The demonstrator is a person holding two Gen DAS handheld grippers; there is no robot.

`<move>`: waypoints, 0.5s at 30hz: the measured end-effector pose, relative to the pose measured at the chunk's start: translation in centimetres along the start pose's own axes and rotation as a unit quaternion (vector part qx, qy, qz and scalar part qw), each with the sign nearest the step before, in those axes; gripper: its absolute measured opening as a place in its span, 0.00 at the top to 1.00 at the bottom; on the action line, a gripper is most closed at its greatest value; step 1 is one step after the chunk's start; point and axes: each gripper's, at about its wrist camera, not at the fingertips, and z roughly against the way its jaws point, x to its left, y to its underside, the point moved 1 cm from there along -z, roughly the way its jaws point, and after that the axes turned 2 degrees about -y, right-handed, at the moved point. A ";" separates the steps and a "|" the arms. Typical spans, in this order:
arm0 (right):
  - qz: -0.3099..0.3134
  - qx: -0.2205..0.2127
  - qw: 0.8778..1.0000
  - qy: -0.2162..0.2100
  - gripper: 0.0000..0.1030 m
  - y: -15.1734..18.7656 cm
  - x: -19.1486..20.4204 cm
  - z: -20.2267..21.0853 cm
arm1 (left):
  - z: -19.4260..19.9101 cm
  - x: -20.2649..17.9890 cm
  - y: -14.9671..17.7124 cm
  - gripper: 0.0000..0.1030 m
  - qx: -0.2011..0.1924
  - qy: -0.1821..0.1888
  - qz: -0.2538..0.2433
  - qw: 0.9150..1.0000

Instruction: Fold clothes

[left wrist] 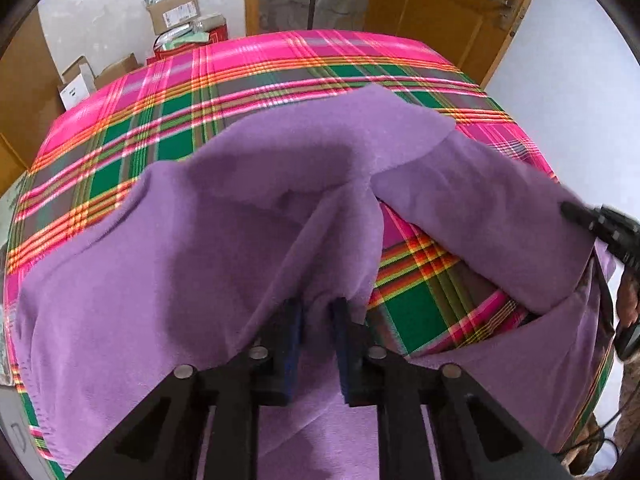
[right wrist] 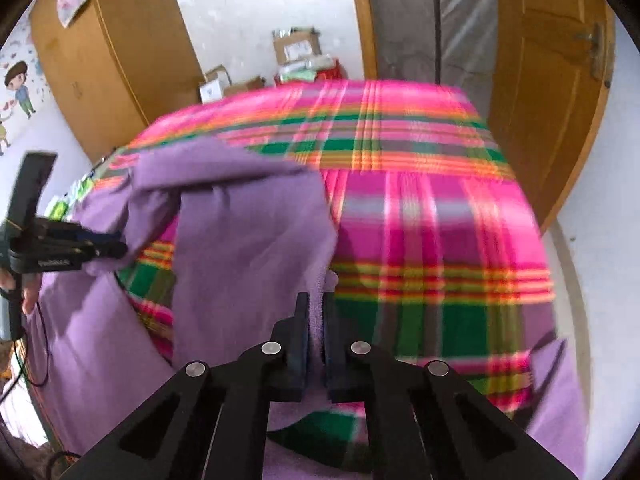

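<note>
One soft purple fleece garment (left wrist: 248, 216) lies rumpled across the pink-and-green plaid cloth (left wrist: 280, 60) that covers the table. Two black two-finger grippers each pinch a fold of it: the left gripper (left wrist: 316, 316) is clenched on a raised ridge, and the right gripper (right wrist: 316, 312) is clamped on a fuzzy edge. Several cardboard boxes (left wrist: 176, 10) are stacked behind the table.

A: Both views are bright, with even daylight. A soft shadow falls across the cloth (left wrist: 256, 184).

B: The right view is smeared with motion blur on the plaid (right wrist: 432, 216). Both bend strongly, with dark vignetted corners.
</note>
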 end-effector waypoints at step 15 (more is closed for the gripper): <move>-0.049 -0.070 0.993 0.077 0.95 -5.2 -7.9 3.7 | 3.5 3.2 -0.5 0.92 -0.046 0.053 0.027 0.997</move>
